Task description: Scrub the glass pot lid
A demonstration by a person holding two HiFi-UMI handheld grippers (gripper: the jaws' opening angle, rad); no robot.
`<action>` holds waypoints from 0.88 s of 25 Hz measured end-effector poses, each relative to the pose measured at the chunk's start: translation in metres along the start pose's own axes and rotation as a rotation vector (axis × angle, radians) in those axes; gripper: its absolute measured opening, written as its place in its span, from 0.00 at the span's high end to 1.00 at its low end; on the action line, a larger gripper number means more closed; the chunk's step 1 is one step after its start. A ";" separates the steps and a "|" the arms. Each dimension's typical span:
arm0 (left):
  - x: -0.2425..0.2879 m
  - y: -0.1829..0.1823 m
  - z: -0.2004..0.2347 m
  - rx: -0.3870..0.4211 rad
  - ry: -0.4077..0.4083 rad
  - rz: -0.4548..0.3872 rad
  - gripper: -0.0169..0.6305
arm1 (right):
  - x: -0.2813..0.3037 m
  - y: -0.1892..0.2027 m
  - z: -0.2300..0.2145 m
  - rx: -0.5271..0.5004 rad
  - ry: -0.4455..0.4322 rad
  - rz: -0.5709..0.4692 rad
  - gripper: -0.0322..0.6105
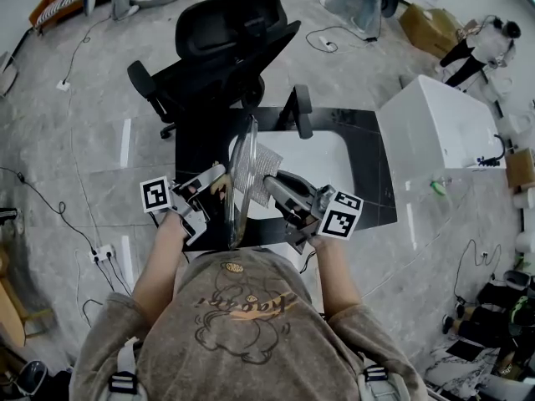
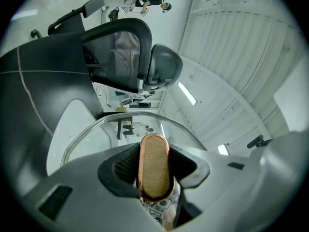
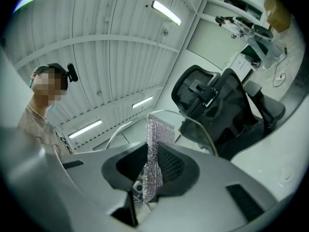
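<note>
Left claw: the left gripper [image 1: 212, 190] has its jaws partway apart and closed on the knob [image 2: 154, 166] of the lid. The knob fills the gap between them.
Knob: a long oval with a wood-coloured face and a copper-coloured rim. In the left gripper view it stands on end between the two dark pads.
Right claw: the right gripper [image 1: 272, 187] has its jaws nearly together, pinching a mesh scrub cloth [image 3: 155, 154] between them.
Scrub cloth: silvery and glittering, a thin sheet clamped at its lower part. Its free end sticks up past the jaw tips.
Glass pot lid: the glass pot lid [image 1: 242, 172] is held up on edge in the air between the two grippers. From the head view it is nearly edge-on, over the near edge of the counter and the sink.
Lid and left claw: the knob side faces the left gripper, and the clear glass and its rim arch up beyond the jaws in that gripper's view.
Lid and right claw: the other face is turned to the right gripper. The cloth's free end lies against or just beside the glass; the views do not settle whether it is touching.
Sink: a white sink [image 1: 322, 153] is set in a black counter [image 1: 368, 170], under and beyond the lid.
Surroundings: a black office chair [image 1: 230, 36] stands behind the counter, and a white box [image 1: 435, 132] stands to its right.
</note>
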State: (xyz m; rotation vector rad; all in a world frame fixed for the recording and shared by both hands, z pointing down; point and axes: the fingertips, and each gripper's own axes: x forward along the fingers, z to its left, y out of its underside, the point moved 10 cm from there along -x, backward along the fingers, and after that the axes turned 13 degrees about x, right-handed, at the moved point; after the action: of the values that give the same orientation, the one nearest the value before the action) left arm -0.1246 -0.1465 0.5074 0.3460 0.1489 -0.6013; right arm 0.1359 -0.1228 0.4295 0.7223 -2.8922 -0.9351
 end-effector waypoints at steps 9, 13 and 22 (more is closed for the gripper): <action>-0.051 -0.017 -0.008 0.063 -0.089 -0.100 0.70 | -0.068 -0.016 -0.018 -0.005 0.166 -0.106 0.82; -0.053 -0.024 -0.016 0.168 -0.163 -0.095 0.70 | -0.065 -0.011 -0.021 -0.016 0.185 -0.107 0.82; -0.047 -0.036 -0.036 0.703 -0.660 0.168 0.70 | -0.048 0.008 -0.029 -0.105 0.338 -0.100 0.82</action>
State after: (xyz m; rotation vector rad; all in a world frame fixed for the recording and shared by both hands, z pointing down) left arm -0.1848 -0.1368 0.4753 0.8069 -0.7374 -0.5591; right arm 0.1795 -0.1126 0.4637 0.9232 -2.5173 -0.8680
